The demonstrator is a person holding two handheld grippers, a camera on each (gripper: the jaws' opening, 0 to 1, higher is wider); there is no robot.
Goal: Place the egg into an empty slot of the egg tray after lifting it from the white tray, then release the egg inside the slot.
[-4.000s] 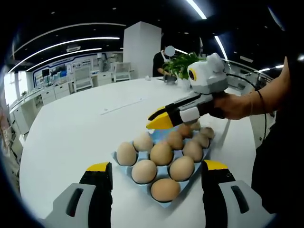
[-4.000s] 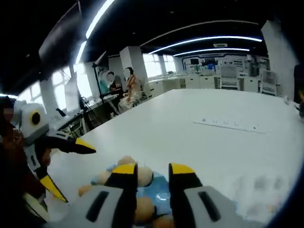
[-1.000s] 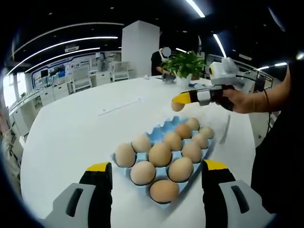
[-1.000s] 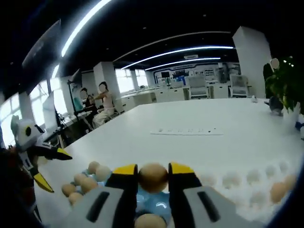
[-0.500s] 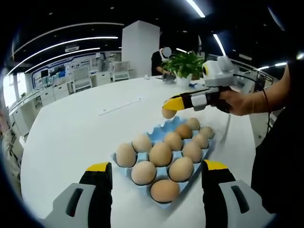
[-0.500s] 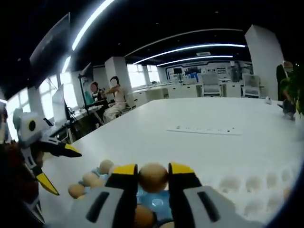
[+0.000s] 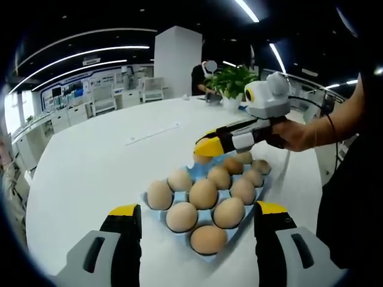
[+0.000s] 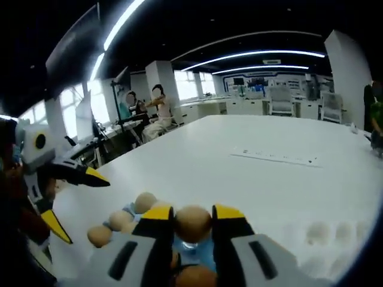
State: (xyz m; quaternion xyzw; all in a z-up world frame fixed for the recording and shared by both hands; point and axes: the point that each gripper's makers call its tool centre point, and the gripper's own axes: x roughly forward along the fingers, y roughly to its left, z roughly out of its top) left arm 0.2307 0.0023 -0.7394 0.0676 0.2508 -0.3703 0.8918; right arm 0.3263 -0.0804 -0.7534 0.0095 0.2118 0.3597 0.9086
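A blue egg tray (image 7: 146, 197) with several brown eggs lies on the white table just ahead of my left gripper (image 7: 198, 210), which is open and empty. My right gripper (image 7: 206, 145) reaches in from the right, low over the tray's far corner. It is shut on a brown egg (image 7: 201, 159). In the right gripper view, that egg (image 8: 192, 223) sits between the yellow jaws of my right gripper (image 8: 192, 214), with the blue tray (image 8: 192, 251) right below. Blurred at the lower right is the white tray (image 8: 326, 232) with egg shapes. The left gripper (image 8: 66, 200) shows at the left, open.
A hand (image 7: 305, 134) holds the right gripper. At the table's far edge stands a potted plant (image 7: 230, 81) with a person (image 7: 203, 75) behind it. A thin strip (image 7: 152, 133) lies on the table. Seated people (image 8: 157, 110) are farther off.
The right gripper picked up an egg, carried it left from above the white tray, and lowered it to the blue tray's far corner. The left gripper stayed still and open.
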